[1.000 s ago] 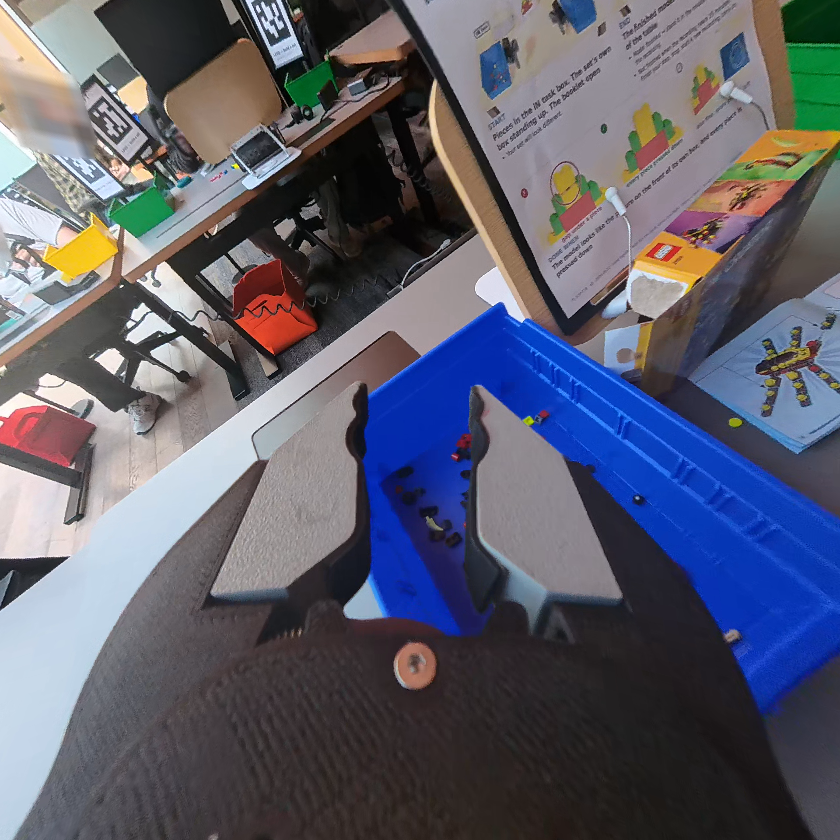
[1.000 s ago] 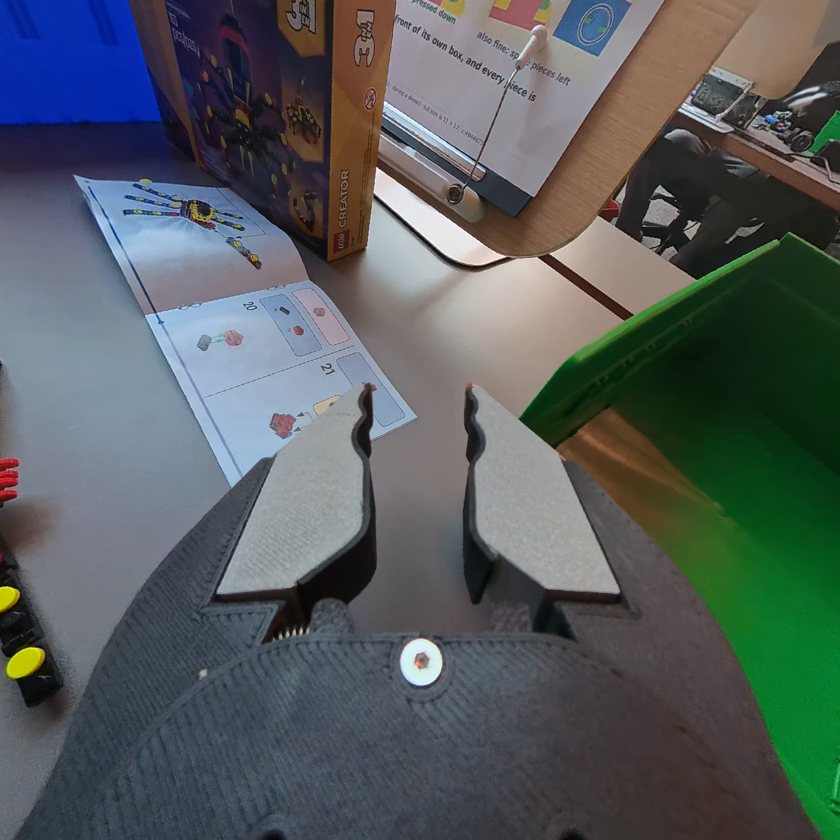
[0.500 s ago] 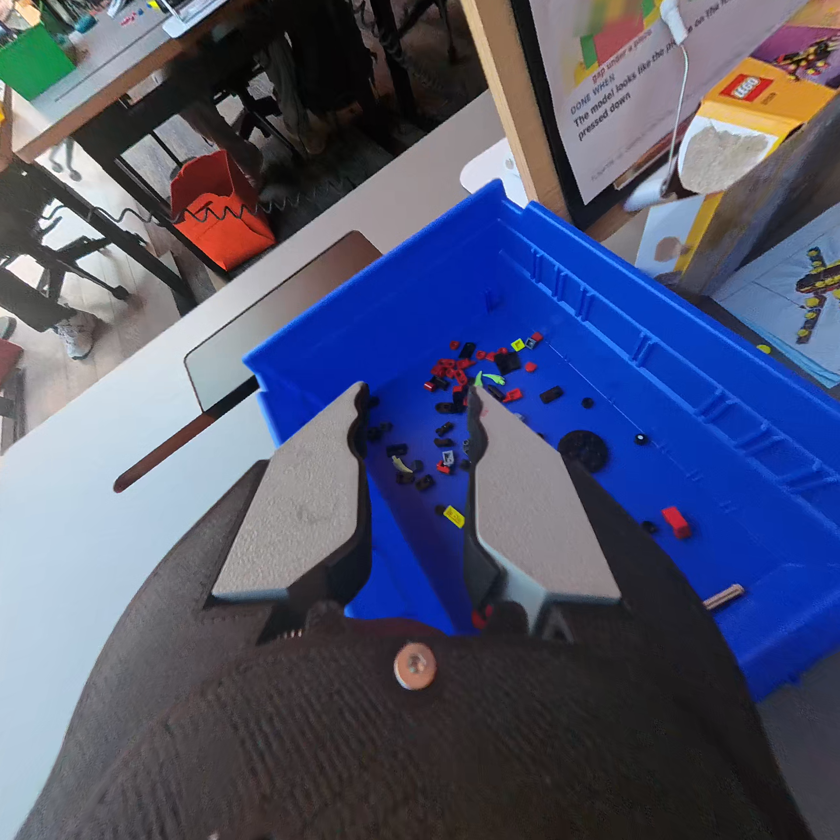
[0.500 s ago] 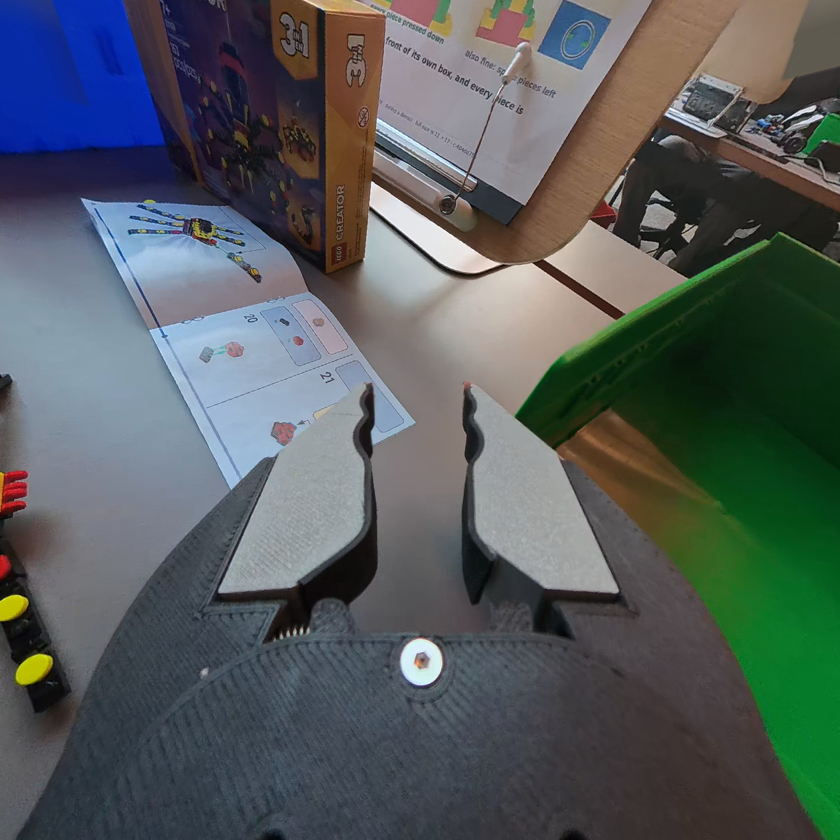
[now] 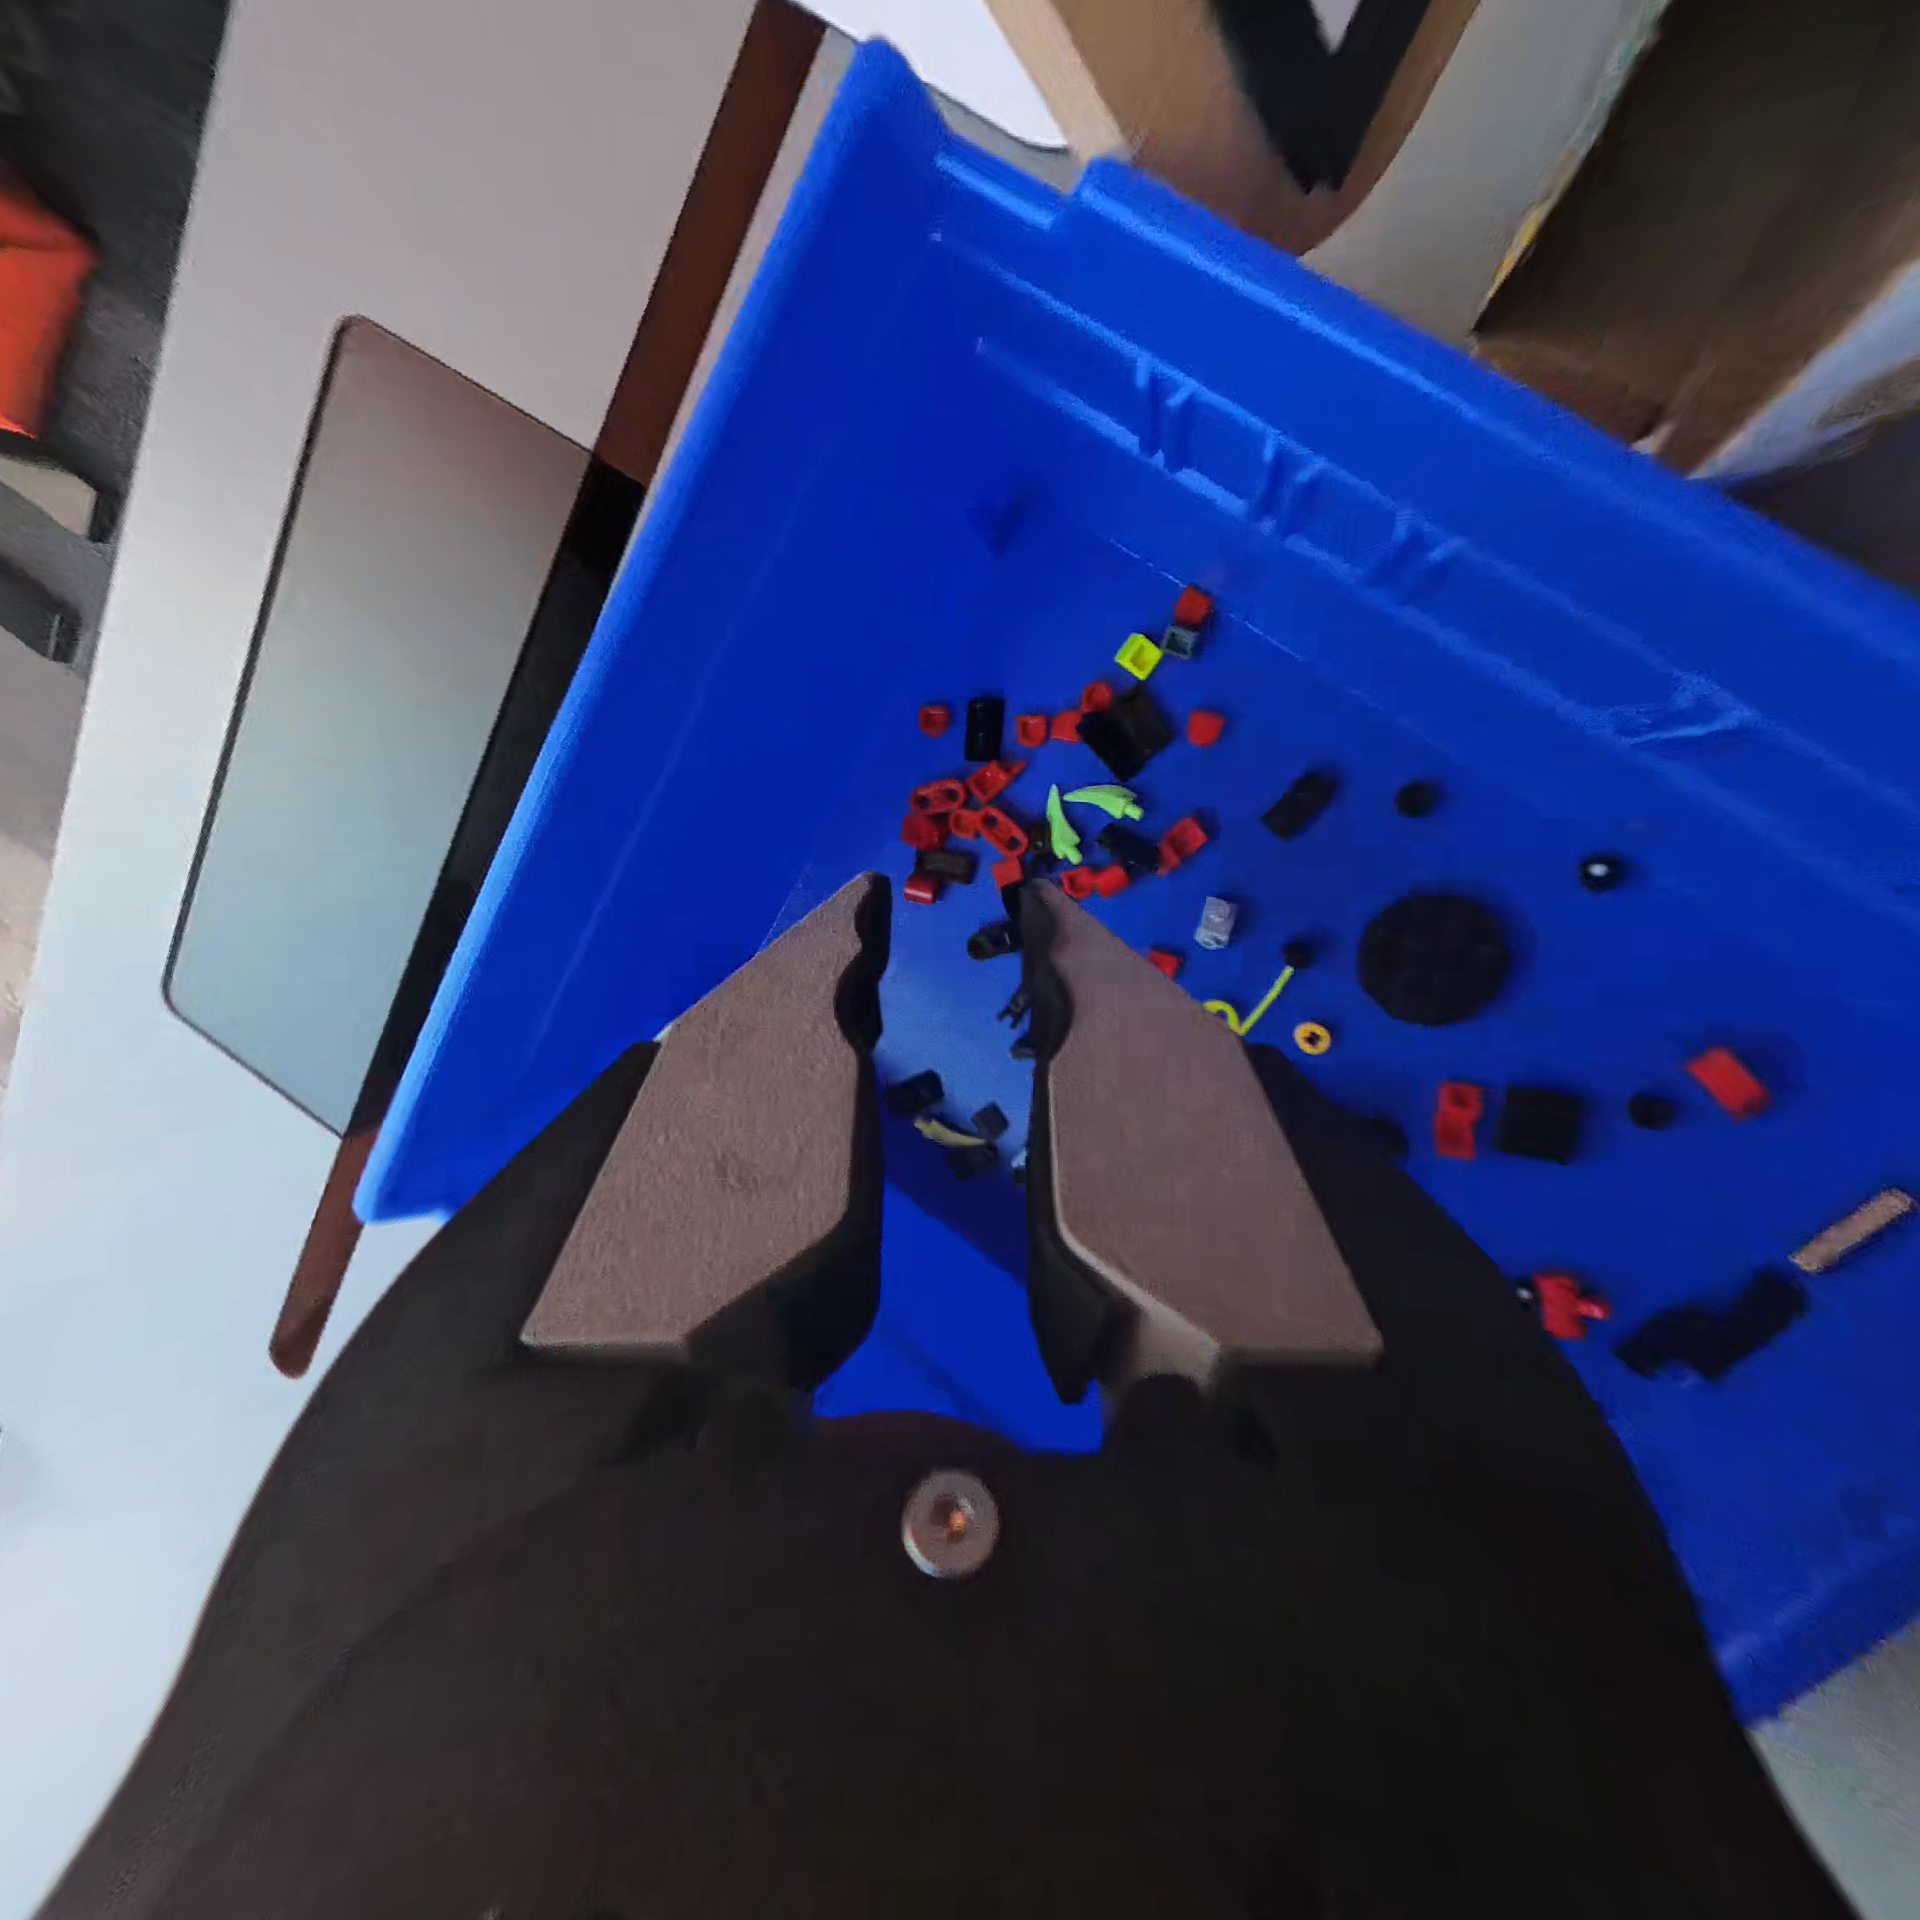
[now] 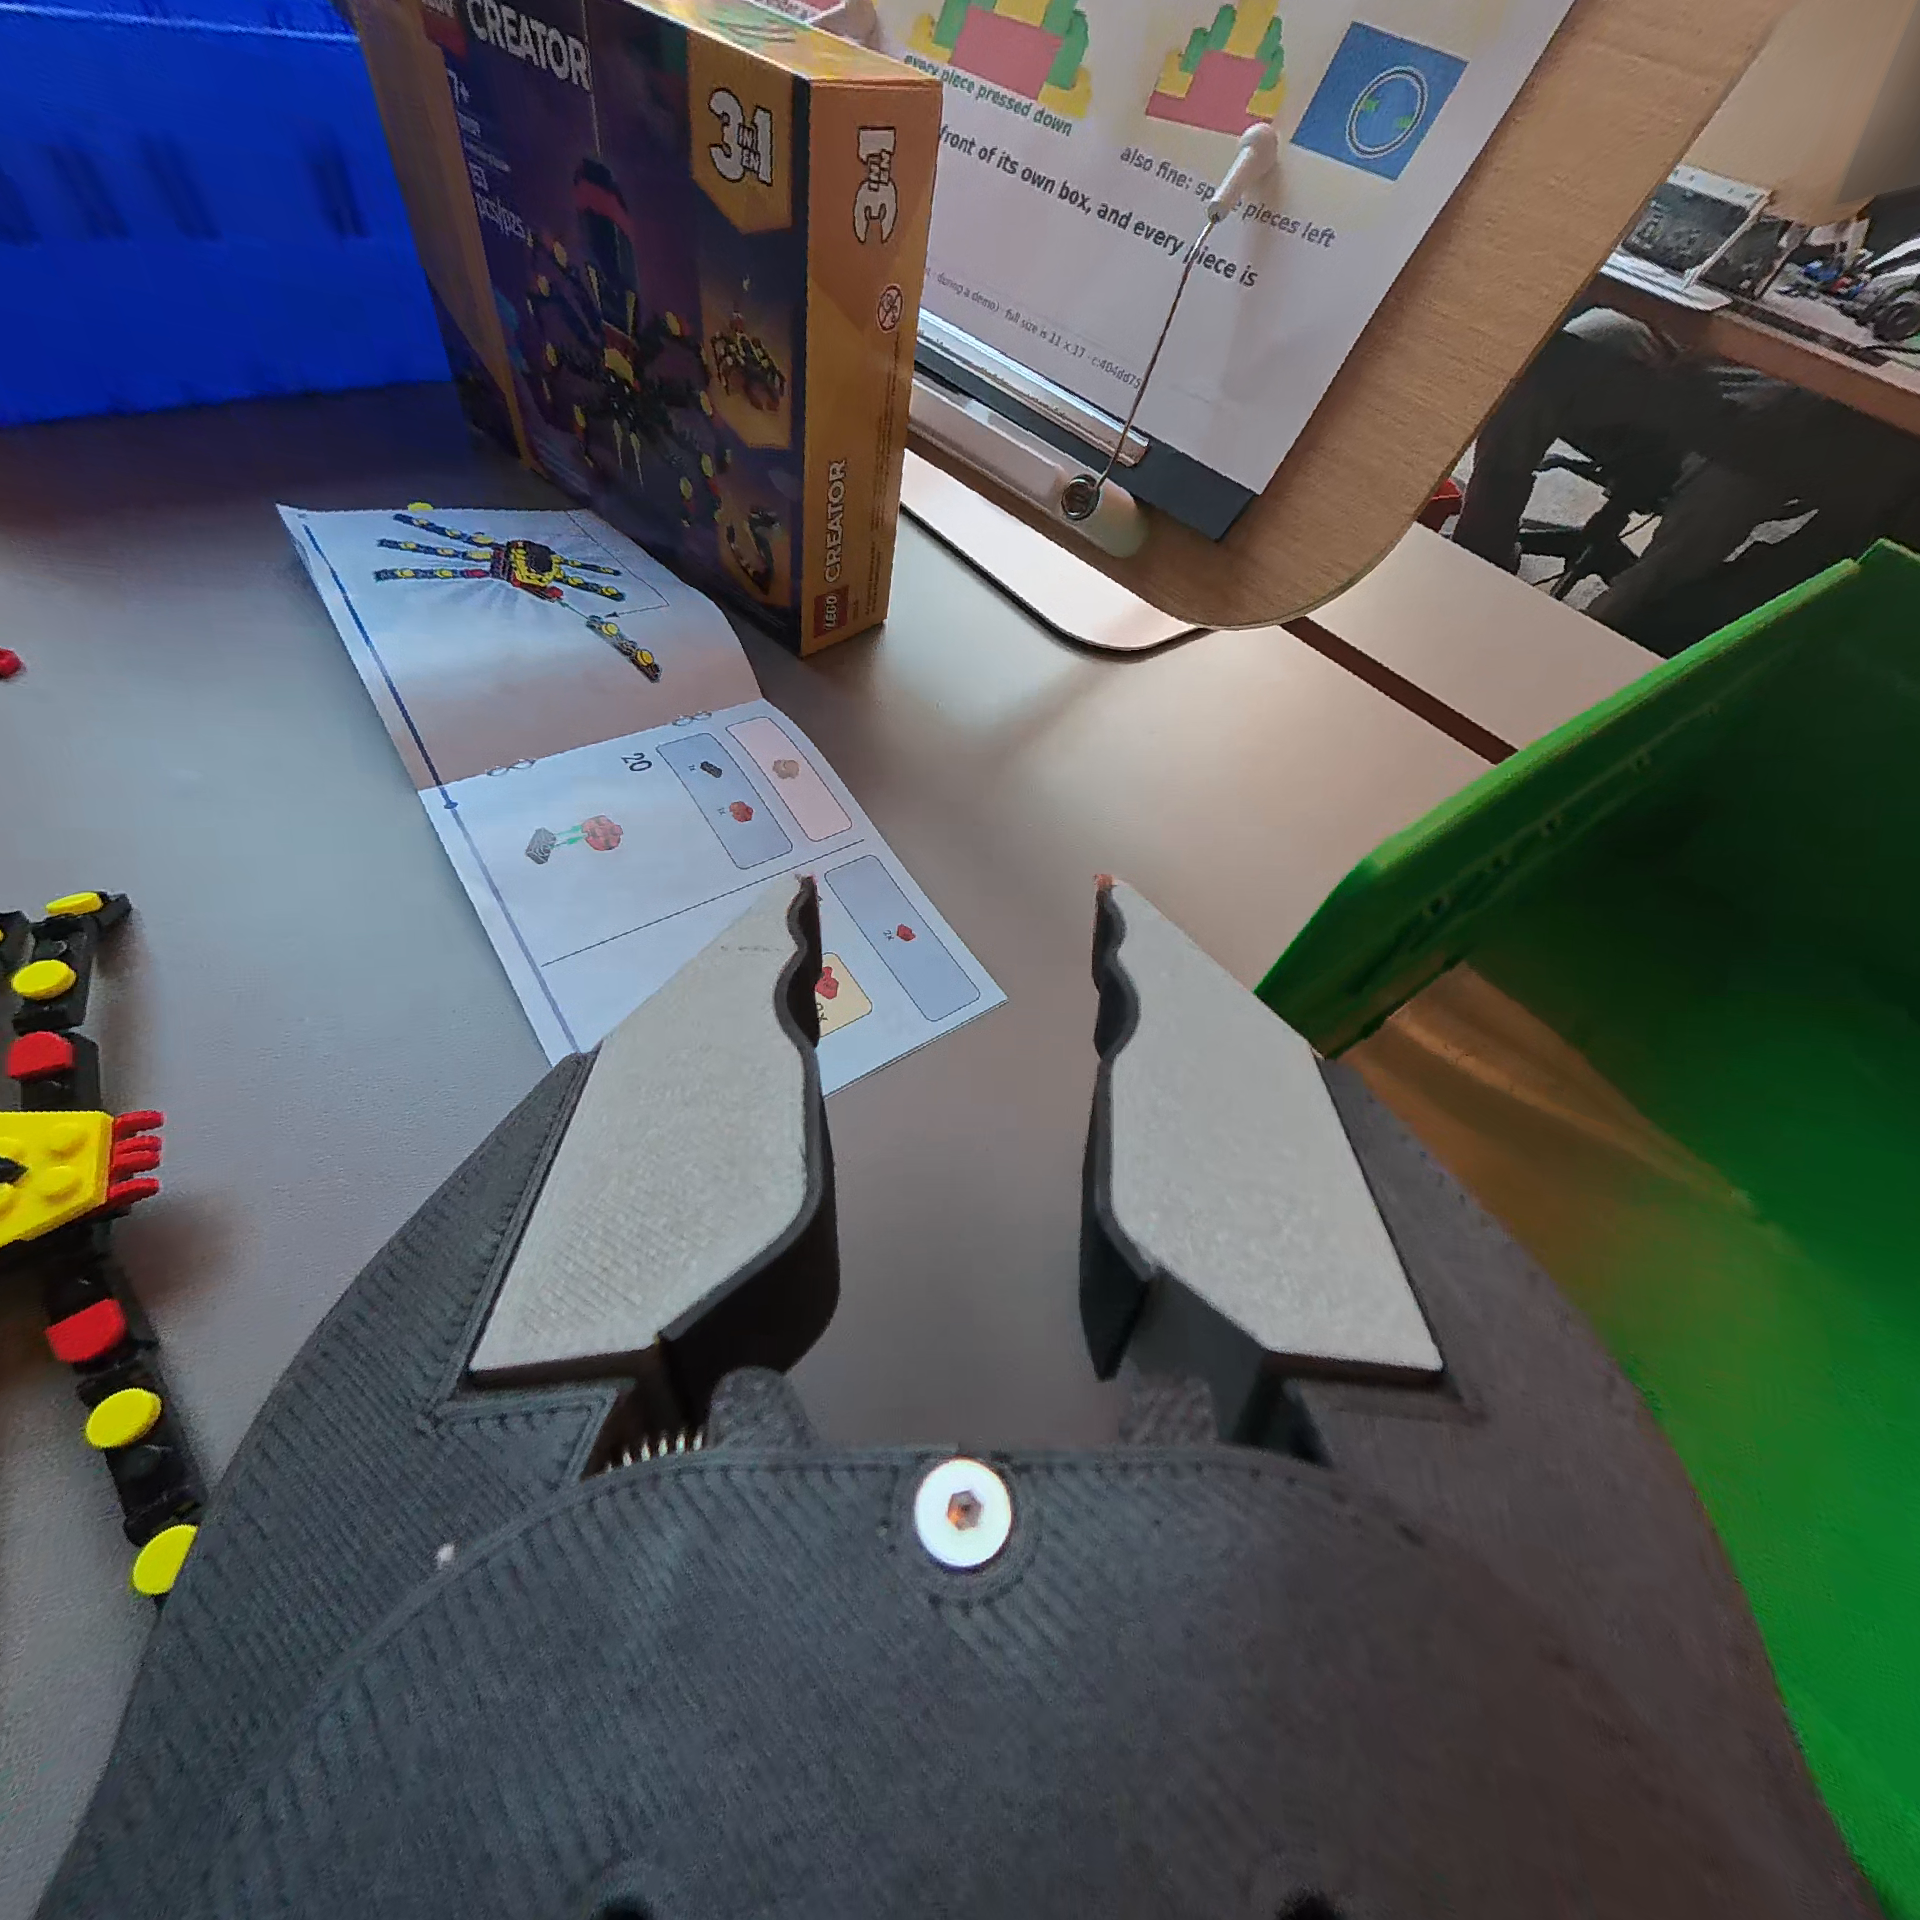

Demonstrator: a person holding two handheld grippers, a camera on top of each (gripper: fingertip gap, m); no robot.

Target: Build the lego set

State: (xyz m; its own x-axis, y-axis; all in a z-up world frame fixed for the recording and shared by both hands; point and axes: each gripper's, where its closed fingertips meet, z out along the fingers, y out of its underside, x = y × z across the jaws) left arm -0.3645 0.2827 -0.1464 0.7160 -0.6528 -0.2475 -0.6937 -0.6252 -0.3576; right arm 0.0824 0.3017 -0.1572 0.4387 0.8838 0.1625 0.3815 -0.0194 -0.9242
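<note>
Left tongs (image 5: 954, 902) hang over the near end of the bin (image 5: 1039, 436), tips above a scatter of loose pieces (image 5: 1039, 810) on the bin floor; more pieces lie spread toward the bin's right end, a disc (image 5: 1434, 958) among them. Bin sits on the bench (image 6: 260, 727), at its far left. Set box (image 6: 665, 312) stands upright just right of the bin, instruction booklet (image 6: 644, 790) lying open in front of it. Display board (image 6: 1299, 260) stands behind and right of the box. Second bin (image 6: 1621, 831) along the bench's right edge. Partly built model (image 6: 73, 1174) lies at the left edge. Right tongs (image 6: 954, 883) over the bench between booklet and second bin.
</note>
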